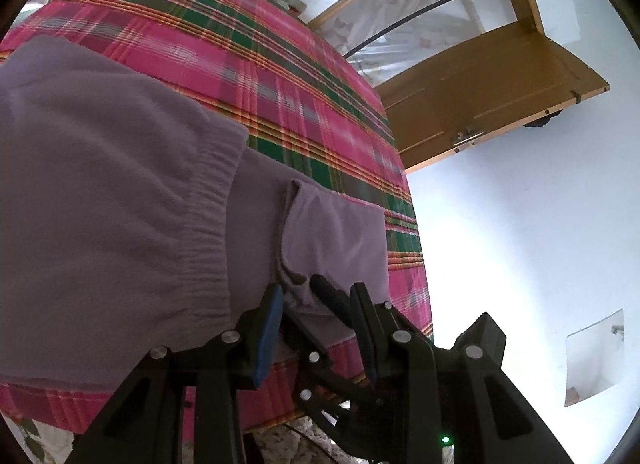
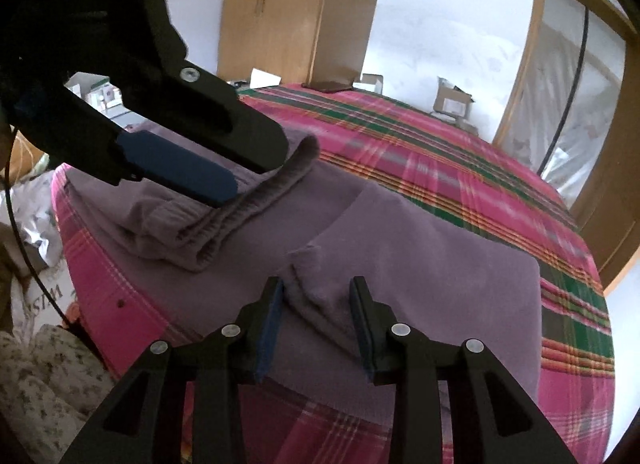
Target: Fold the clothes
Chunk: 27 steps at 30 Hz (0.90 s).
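Note:
Purple sweatpants (image 1: 100,184) lie folded on a pink and green plaid bed cover (image 1: 240,44). Their ribbed waistband (image 1: 208,224) runs just left of my left gripper (image 1: 316,292), which is open over a loose fold of the purple fabric near the bed's edge. A black finger (image 1: 332,298) of the other gripper pokes in between its pads. In the right wrist view my right gripper (image 2: 317,284) is open and straddles a crease in the sweatpants (image 2: 420,264). The left gripper's blue-padded finger (image 2: 180,168) hovers above the bunched waistband (image 2: 240,216) at upper left.
An open wooden door (image 1: 480,84) stands beyond the bed's right edge. A wardrobe (image 2: 300,12) is at the far wall. A phone (image 2: 328,85) lies at the bed's far end, and a cardboard box (image 2: 452,100) sits behind it. Floral cloth (image 2: 40,376) lies lower left.

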### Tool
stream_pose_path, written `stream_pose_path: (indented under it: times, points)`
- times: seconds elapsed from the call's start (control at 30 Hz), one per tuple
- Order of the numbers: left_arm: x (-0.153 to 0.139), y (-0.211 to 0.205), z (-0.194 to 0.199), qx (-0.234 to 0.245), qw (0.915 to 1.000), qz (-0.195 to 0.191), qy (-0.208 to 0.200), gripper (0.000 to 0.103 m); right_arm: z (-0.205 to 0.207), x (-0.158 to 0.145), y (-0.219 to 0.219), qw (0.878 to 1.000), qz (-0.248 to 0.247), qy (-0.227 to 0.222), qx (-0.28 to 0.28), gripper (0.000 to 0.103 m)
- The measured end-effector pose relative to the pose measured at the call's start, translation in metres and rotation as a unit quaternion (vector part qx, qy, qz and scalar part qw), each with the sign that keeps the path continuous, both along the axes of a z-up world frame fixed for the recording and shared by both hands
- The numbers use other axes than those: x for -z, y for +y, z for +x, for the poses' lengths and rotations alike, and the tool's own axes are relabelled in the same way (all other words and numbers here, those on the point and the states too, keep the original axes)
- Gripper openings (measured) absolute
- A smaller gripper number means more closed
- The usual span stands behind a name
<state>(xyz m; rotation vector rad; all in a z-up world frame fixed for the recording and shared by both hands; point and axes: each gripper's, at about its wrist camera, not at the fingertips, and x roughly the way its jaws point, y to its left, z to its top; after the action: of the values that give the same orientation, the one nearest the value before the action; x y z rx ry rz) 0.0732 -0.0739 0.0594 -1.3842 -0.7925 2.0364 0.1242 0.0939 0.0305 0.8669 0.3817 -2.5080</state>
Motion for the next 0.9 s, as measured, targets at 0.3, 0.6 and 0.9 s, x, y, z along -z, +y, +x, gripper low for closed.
stream_pose_path:
  times: [0.3, 0.6, 0.9]
  points:
    - [-0.005, -0.017, 0.013, -0.012, 0.9999, 0.001, 0.009, 0.035, 0.004, -0.008, 0.000, 1.000, 0.004, 0.012, -0.008, 0.011]
    - [-0.010, -0.043, 0.023, -0.044, 0.9988, 0.007, 0.019, 0.035, 0.010, -0.017, 0.002, 1.000, 0.007, 0.016, -0.022, 0.008]
    - [-0.007, -0.073, 0.027, -0.073, 0.9971, -0.002, 0.018, 0.035, 0.005, 0.006, -0.004, 0.999, 0.010, -0.033, -0.026, 0.010]
